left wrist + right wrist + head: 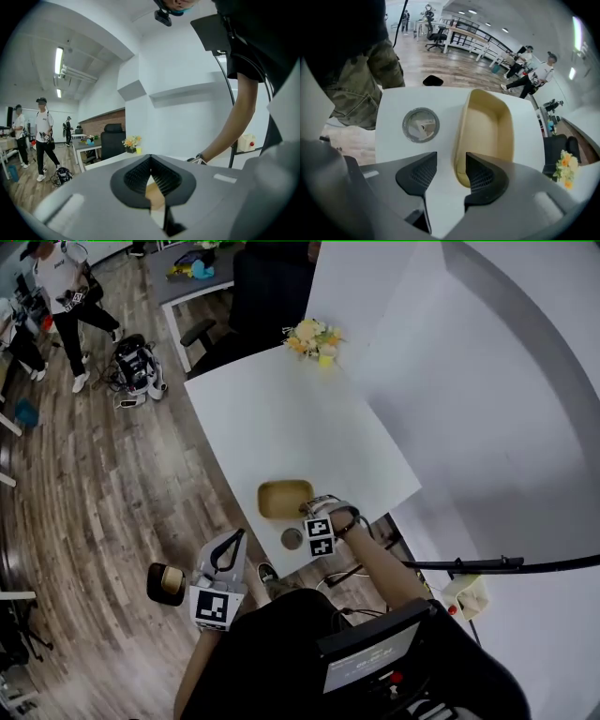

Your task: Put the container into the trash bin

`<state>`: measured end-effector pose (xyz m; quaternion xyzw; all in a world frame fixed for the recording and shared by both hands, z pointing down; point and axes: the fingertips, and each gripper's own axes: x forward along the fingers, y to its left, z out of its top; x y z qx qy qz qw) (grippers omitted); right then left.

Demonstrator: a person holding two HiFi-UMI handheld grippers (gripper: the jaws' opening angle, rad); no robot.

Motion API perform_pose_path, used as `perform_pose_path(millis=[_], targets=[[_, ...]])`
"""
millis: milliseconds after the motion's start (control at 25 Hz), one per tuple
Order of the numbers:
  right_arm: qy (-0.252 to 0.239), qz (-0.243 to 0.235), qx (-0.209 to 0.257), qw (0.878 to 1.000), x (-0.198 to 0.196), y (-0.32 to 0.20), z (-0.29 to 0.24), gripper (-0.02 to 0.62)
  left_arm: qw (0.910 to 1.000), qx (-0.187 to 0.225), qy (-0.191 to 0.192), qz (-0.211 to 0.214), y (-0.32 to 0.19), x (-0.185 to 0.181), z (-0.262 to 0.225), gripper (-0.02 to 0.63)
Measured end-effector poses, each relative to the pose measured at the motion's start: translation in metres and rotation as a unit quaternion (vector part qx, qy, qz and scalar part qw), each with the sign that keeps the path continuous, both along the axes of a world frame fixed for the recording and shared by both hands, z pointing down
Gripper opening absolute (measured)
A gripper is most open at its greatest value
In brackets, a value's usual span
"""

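The right gripper (316,513) hovers over the tan container (284,499) on the white surface (272,418). The left gripper (228,553) is near the trash bin (167,583).

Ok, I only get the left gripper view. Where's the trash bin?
Observer: On the floor. In the head view the trash bin sits just left of the left gripper.
Operator: Is the other gripper holding the container?
Observer: No. The right gripper is open, one of its fingers over the container, the other over the table.
Operator: What else is on there?
Observer: A round cable hole beside the container.
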<state>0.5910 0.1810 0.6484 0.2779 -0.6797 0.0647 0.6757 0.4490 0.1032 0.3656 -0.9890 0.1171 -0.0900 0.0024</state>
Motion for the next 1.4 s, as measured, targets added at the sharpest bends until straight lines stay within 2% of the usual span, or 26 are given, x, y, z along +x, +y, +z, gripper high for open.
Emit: perform_pose_path(millis=[80,200,280,320,400,440,480,680,840,1000,1160,1400], targets=[[-0.008,-0.009,-0.024,1.000,0.000,0.003,0.007,0.180,0.9999,-0.004,-0.011,-0.005,-0.001,0.004,0.001,-0.003],[-0.025,0.002,-0.040,0.999,0.004,0.008,0.006,0.211,0.9999,-0.008,-0.013,-0.005,0.002,0.009,0.003,-0.003],[-0.035,0.005,-0.046,0.998,0.001,0.010,0.006,0.146,0.9999,-0.011,-0.011,-0.004,0.001,0.011,0.005,-0.003],[-0.035,0.004,-0.045,0.998,0.000,0.010,0.006,0.152,0.9999,-0.012,-0.009,-0.003,0.000,0.013,0.005,-0.003],[-0.029,0.006,-0.031,0.999,-0.001,0.010,0.005,0.132,0.9999,-0.014,-0.003,-0.001,0.000,0.015,0.003,-0.003],[-0.024,0.010,-0.021,0.999,-0.001,0.008,0.005,0.089,0.9999,-0.013,0.000,-0.001,-0.001,0.015,0.002,-0.003],[-0.021,0.016,-0.012,1.000,-0.002,0.005,0.005,0.078,0.9999,-0.011,0.001,-0.001,-0.002,0.015,0.000,-0.003],[-0.020,0.053,0.008,0.998,0.000,-0.001,0.005,0.069,0.9999,-0.003,-0.013,0.009,0.003,0.023,0.002,-0.003],[-0.021,0.097,0.037,0.994,0.007,-0.001,-0.002,0.055,0.9998,-0.001,-0.004,0.021,0.011,0.031,0.000,-0.003],[-0.024,0.116,0.062,0.991,0.007,0.001,-0.015,0.051,0.9995,-0.003,-0.002,0.032,0.015,0.036,0.001,-0.003],[-0.038,0.149,0.087,0.984,0.009,0.002,-0.039,0.048,0.9986,0.004,0.000,0.053,0.022,0.045,0.000,-0.003],[-0.053,0.181,0.160,0.969,-0.004,-0.015,-0.087,0.048,0.9969,0.018,0.022,0.073,0.027,0.034,-0.011,-0.003]])
